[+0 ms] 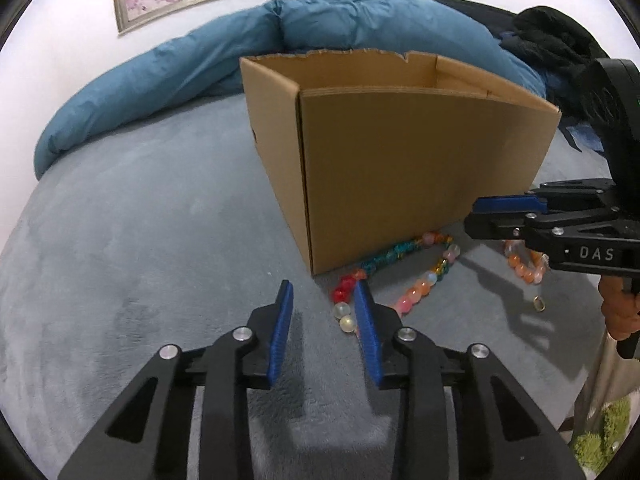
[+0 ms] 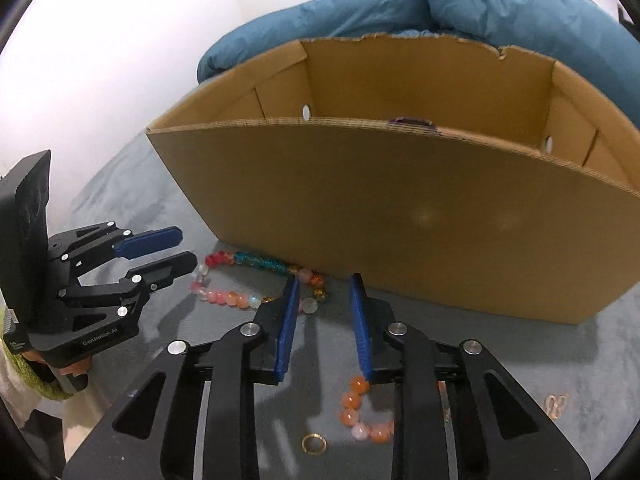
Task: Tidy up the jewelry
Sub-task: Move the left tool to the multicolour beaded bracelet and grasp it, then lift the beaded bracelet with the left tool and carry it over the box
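Note:
A long necklace of mixed coloured beads [image 1: 416,280] [image 2: 240,298] lies on the grey blanket along the foot of an open cardboard box [image 1: 400,168] [image 2: 400,220]. My left gripper [image 1: 323,286] [image 2: 187,248] hangs open over the necklace's left end, with nothing between its blue pads. An orange bead bracelet [image 1: 524,266] [image 2: 354,404] lies to the right. My right gripper [image 2: 325,280] [image 1: 471,215] hovers open above it, and its right finger hides part of the bracelet. A gold ring [image 2: 314,442] [image 1: 539,304] lies beside the bracelet.
A small gold piece [image 2: 556,404] lies on the blanket at the right. A dark object [image 2: 412,122] shows just over the box's front rim. A rolled blue duvet [image 1: 240,52] and dark clothes [image 1: 548,36] lie behind the box. A person's hand [image 1: 618,312] holds the right gripper.

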A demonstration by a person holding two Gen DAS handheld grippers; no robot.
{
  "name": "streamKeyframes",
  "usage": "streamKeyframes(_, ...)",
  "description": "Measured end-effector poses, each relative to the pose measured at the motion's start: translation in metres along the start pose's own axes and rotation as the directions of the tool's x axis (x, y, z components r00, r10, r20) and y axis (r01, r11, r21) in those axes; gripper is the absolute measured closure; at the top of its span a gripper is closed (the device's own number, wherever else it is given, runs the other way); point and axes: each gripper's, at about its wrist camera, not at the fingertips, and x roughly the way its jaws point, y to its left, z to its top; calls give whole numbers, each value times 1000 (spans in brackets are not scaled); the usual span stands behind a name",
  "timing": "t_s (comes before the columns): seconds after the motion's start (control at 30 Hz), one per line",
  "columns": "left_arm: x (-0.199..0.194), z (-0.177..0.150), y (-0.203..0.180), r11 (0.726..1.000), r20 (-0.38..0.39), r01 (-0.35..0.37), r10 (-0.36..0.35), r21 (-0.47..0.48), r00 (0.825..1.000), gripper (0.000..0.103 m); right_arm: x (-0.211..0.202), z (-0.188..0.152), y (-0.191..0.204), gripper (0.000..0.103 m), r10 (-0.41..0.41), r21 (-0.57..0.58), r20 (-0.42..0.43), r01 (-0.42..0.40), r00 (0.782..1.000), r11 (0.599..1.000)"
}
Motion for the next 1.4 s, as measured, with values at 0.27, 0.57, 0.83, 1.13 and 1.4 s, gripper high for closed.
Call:
streamKeyframes(0.27, 18, 1, 4, 999, -47, 44, -44, -5, 998, 77, 18, 0, 4, 82, 4, 12, -44, -4, 999, 1000)
streamKeyframes(0.57, 25, 0, 5, 999, -71, 45, -46, -11, 996, 77, 32, 8, 4, 83, 33, 35, -78, -30, 996, 999)
streamKeyframes(0.83, 28, 4, -3, 1000, -66, 22, -21, 15, 998, 87, 28, 8, 0, 95, 27, 24, -101, -25, 995, 999)
streamKeyframes(1.13, 21, 5, -11, 1000, -52, 2, -2, -2, 999, 94, 11, -1, 4, 95, 26, -10, -95, -27, 995, 1000)
streamKeyframes(1.4, 8, 5, -16, 1000, -46, 9, -10, -23, 999, 94, 16, 13, 4, 95, 38, -7, -78, -39, 996, 999)
